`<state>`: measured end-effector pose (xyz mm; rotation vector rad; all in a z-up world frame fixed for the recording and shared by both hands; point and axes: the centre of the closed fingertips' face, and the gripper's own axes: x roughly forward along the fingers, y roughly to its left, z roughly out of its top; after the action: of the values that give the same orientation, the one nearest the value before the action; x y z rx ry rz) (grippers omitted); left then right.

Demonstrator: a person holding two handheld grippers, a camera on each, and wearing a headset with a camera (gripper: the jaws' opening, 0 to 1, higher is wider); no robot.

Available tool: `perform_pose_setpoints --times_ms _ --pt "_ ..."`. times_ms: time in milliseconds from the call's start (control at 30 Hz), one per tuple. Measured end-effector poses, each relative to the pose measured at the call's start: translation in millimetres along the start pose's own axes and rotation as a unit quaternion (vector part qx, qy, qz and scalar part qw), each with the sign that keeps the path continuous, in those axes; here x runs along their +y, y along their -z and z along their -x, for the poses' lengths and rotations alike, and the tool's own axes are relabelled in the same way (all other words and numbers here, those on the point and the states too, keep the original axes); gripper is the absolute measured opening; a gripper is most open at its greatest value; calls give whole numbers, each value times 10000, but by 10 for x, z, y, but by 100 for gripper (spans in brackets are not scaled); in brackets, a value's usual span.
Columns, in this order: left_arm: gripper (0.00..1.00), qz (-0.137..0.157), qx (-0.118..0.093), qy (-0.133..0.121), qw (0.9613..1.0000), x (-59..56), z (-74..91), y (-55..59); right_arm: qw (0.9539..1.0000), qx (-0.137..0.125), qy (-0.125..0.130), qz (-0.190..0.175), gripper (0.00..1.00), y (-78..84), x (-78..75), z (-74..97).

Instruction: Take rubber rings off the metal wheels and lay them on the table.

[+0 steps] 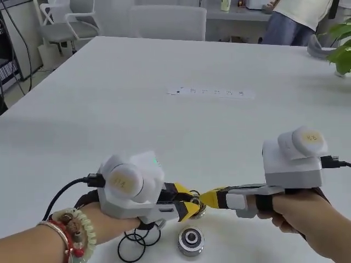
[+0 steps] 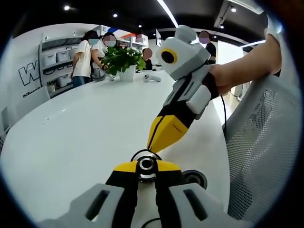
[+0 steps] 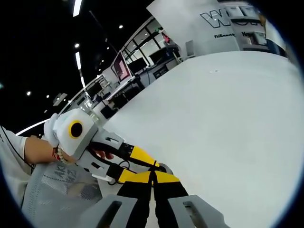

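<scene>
Nearest, laid on the table: loose rubber rings beside a bare metal wheel — partly done. Beyond, left gripper clamped on a second wheel, right gripper pinched narrow, probably on its ring — not yet off.

White power strip lies flat at mid-surface, grey chairs stand along the far edge, potted plant sits far right with a standing person beyond, and a mesh chair back is close by.
</scene>
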<state>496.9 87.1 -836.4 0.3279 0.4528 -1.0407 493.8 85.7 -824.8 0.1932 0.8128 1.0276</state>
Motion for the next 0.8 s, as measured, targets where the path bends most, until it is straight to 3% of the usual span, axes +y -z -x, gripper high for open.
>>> perform_pose_setpoints --times_ms 300,800 --pt "7 -394 244 20 9989 -24 14 3 9999 37 136 89 0 5 -58 19" --pt "9 -184 258 114 9994 -34 16 17 9999 -93 74 71 0 -58 -31 46"
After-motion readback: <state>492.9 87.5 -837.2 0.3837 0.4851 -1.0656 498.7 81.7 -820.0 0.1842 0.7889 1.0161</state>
